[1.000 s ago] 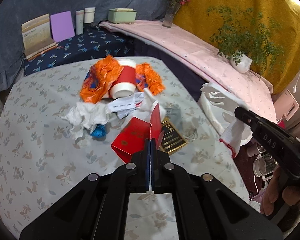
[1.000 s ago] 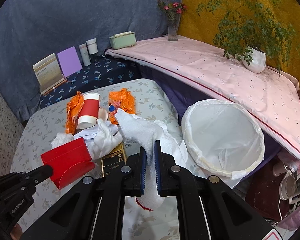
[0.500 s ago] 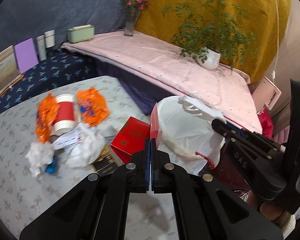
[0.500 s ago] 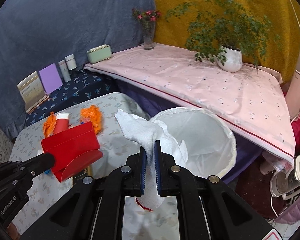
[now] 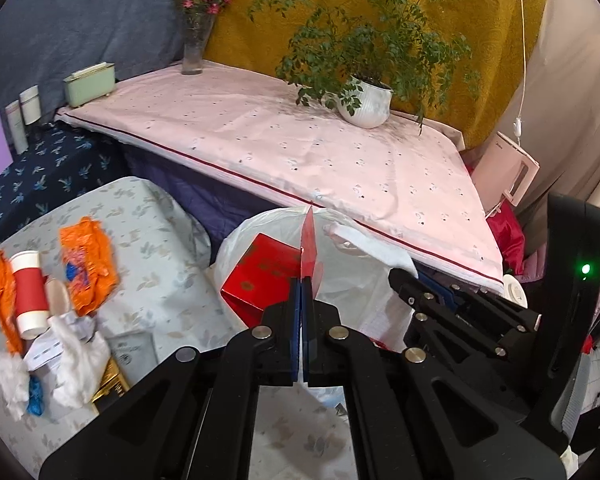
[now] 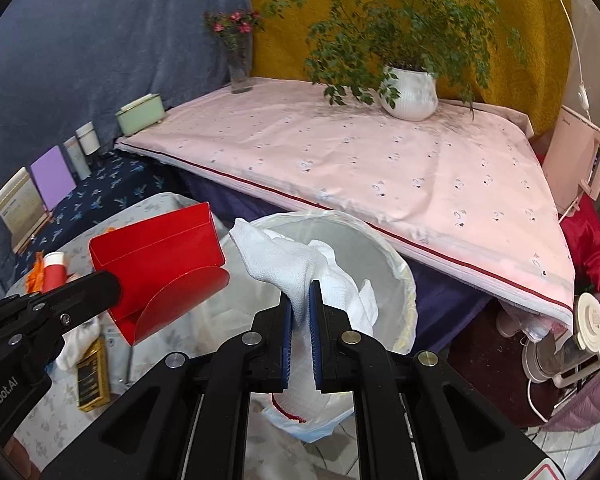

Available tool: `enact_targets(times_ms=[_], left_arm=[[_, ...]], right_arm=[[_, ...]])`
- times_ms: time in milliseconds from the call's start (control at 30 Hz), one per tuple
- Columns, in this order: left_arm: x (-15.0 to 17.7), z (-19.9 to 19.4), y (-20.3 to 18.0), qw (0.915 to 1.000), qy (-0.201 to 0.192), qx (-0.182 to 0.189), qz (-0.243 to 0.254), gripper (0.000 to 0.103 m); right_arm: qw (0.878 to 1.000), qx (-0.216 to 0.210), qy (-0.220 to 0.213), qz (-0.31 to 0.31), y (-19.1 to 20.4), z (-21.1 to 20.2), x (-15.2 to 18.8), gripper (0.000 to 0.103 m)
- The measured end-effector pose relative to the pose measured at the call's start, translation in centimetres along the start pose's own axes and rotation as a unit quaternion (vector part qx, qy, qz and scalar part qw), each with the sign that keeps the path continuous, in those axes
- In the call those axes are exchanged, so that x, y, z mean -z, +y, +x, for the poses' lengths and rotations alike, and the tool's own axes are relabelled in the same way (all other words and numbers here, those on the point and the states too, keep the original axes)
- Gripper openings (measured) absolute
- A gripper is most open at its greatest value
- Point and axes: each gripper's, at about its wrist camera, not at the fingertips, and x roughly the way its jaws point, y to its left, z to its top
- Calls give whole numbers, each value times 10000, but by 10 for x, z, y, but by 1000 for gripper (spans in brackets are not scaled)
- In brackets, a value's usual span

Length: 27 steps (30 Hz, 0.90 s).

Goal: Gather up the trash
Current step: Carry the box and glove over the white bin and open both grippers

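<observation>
Where the pink-clothed counter (image 6: pixel 380 168) meets the yellow drape, a potted plant (image 6: pixel 410 92) stands near its back edge, a vase of flowers (image 6: pixel 238 68) at the far left corner and a green box (image 6: pixel 140 114) just beyond that corner on the lower dark-blue surface. Under the counter's front edge sits the white-lined trash bin (image 6: pixel 396 276), open mouth up, touching the rounded corner of the floral-clothed table (image 5: pixel 164 280). On that table's left part lie orange wrappers (image 5: pixel 86 264), a red paper cup (image 5: pixel 30 296) on its side, crumpled white tissues (image 5: pixel 76 368) and a gold-and-black packet (image 6: pixel 92 376), close together. The left gripper (image 5: pixel 301 280), angled downward, is clenched on a flap of the red box (image 6: pixel 160 268), which hangs at the bin's left rim, partly over the table edge. The right gripper (image 6: pixel 301 292), also tilted down and just beside it, pinches a white cloth glove (image 6: pixel 300 268) whose loose end droops over the bin's opening.
</observation>
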Motion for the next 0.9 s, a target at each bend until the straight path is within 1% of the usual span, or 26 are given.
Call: enact_targets(times_ms=[200,267,300,333,367,400,433,633,700,767,833,900], left_arm=[[-10,27,3,9998,92,131,-127,1],[-13,34,6,9998,76,80,-180,2],[-14,36,8,9997,107,67,-215,6],[-15,39,10,9996,143,58,-249,19],[-15,40,11,9995,157,25,-288,27],[-15,39,13,9994,124,-23,-321,40],[-14,38,15,9994,87,-84,-326,44],[-12,32,22,9991,54,-343,-262,44],[-10,28,26,9986,36,-453,-282,44],[-8,24,32,9982,35,-487,-355,45],[-6,19,36,9975,37,-578,-412,51],[-3,11,42,9968,-35,-647,-464,54]], right_arm=[[9997,110,67,186,-12,18,-6,12],[9997,115,74,185,-14,21,-9,14],[9997,132,68,193,-14,22,-11,16],[9997,138,52,212,-15,22,-12,21],[9996,141,19,236,-15,22,-12,28],[9995,162,-15,252,-15,21,-12,31],[9995,176,-43,258,-15,20,-13,35],[9995,161,-111,260,-12,15,-15,37],[9995,132,-139,240,-9,11,-15,37],[9996,102,-172,200,-3,5,-14,38],[9997,67,-194,146,3,0,-13,40],[9997,13,-219,102,9,-5,-12,41]])
